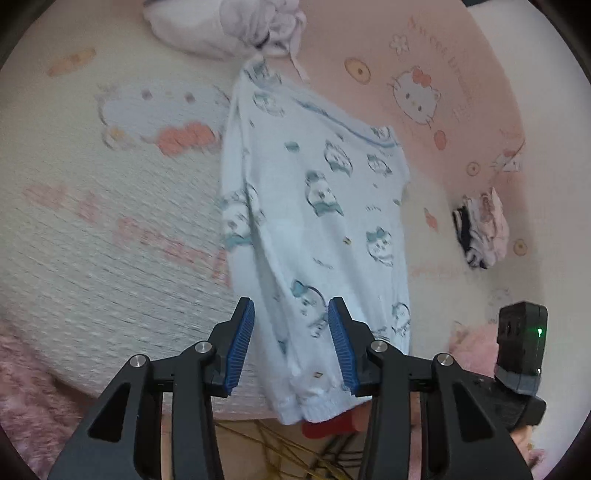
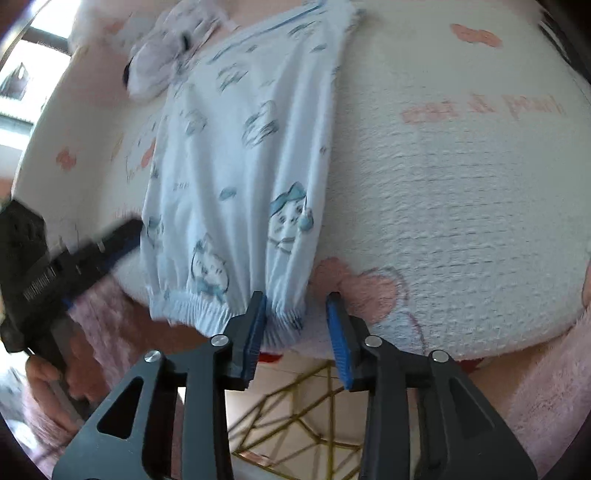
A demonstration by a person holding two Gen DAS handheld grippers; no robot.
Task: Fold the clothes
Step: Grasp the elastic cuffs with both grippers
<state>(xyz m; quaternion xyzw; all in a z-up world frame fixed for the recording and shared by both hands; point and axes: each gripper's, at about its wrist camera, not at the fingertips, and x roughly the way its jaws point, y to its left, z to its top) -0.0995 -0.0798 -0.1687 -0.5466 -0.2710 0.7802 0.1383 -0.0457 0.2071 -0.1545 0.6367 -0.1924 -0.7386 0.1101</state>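
Both gripper sets stand apart, clamping nothing: our left gripper (image 1: pixel 291 308) hovers over the pale-blue cartoon-print shirt (image 1: pixel 317 221) lying on the white-and-pink textured bed blanket (image 1: pixel 110 240). Our right gripper (image 2: pixel 297 304) straddles its ribbed hem (image 2: pixel 207 308) corner at the bed's edge.

The bedspread (image 1: pixel 110 229) is bare at the left of the frame; a white bundle (image 1: pixel 221 26) blocks the top, folded clothes (image 1: pixel 480 229) the right.

printed blanket (image 1: pixel 110 229) carries blue pyjama top (image 1: pixel 314 221).
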